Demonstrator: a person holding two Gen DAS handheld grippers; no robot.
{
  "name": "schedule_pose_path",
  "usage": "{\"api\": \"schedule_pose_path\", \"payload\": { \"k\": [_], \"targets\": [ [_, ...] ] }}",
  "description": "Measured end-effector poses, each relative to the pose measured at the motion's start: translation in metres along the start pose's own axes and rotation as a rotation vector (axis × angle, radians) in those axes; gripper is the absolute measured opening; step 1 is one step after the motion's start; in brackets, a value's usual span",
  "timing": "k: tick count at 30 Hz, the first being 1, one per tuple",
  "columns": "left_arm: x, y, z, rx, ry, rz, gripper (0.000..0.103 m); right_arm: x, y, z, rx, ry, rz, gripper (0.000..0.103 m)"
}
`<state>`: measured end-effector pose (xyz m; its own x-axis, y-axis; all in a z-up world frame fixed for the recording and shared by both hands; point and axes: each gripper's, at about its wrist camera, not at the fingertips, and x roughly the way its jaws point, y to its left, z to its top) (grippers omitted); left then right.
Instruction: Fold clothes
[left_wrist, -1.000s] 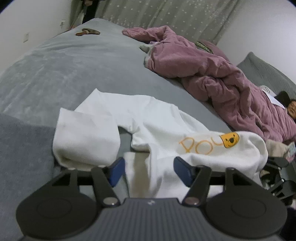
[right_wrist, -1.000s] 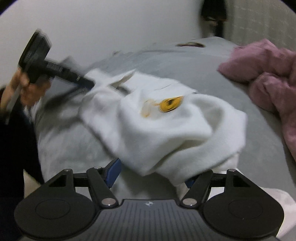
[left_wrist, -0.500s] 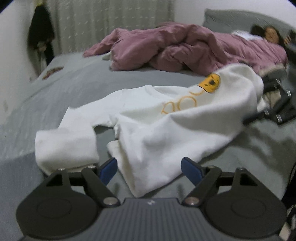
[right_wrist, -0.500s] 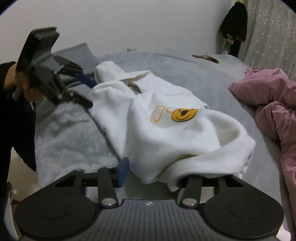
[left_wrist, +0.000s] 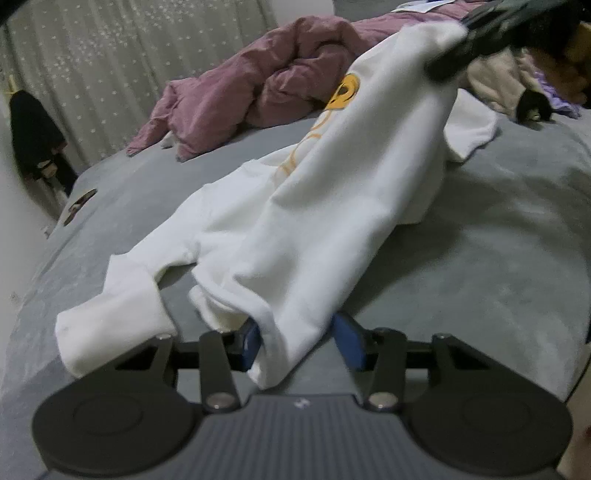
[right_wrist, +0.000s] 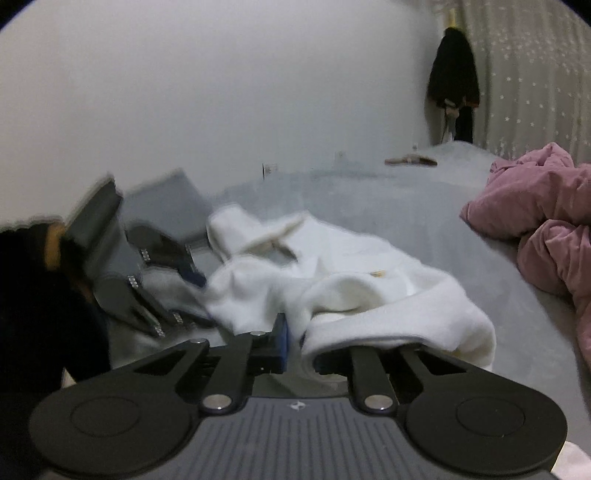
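Sweatshirt: the white sweatshirt (left_wrist: 325, 206) is strung across the grey bed (left_wrist: 498, 258), only partly lying on it — its long axis climbs from lower centre to the upper right of the left wrist view.
Left tongs: the left tongs (left_wrist: 297, 341) are closed on the near hem, cloth bunched between the blue pads.
Right tongs: the right tongs (right_wrist: 299, 343) grip the far end; one finger is hidden under fabric.
Relation: each arm holds one end, so the coming fold turns on bringing those ends together.
Containers: none in view — a pink quilt (left_wrist: 258, 92) is heaped beyond.
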<state>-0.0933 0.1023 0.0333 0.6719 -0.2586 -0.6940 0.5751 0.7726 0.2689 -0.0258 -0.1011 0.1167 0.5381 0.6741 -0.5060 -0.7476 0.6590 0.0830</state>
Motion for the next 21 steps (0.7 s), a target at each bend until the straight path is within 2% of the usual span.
{"api": "schedule_pose_path", "payload": {
  "k": [3,4,6,8,16,21],
  "targets": [
    [0.003,-0.001,-0.001,0.012,0.008,0.015,0.048,-0.006,-0.005,0.004,0.057,-0.049,0.000,0.014],
    [0.004,0.000,-0.001,0.012,0.010,0.019,0.050,-0.005,-0.006,0.004,0.068,-0.048,-0.009,0.014],
    [0.005,0.000,-0.003,0.017,0.014,0.033,0.060,0.000,-0.006,0.002,0.070,-0.025,-0.033,0.014],
    [0.006,0.002,-0.003,0.008,0.018,0.035,0.065,0.003,-0.006,0.002,0.072,-0.012,-0.046,0.014],
    [0.011,0.010,-0.004,-0.035,0.041,0.027,0.069,0.009,-0.008,-0.005,0.075,0.033,-0.068,0.017],
    [0.013,0.010,-0.007,-0.036,0.034,0.070,0.088,0.014,-0.009,-0.010,0.060,0.098,-0.078,0.033]
  ]
}}
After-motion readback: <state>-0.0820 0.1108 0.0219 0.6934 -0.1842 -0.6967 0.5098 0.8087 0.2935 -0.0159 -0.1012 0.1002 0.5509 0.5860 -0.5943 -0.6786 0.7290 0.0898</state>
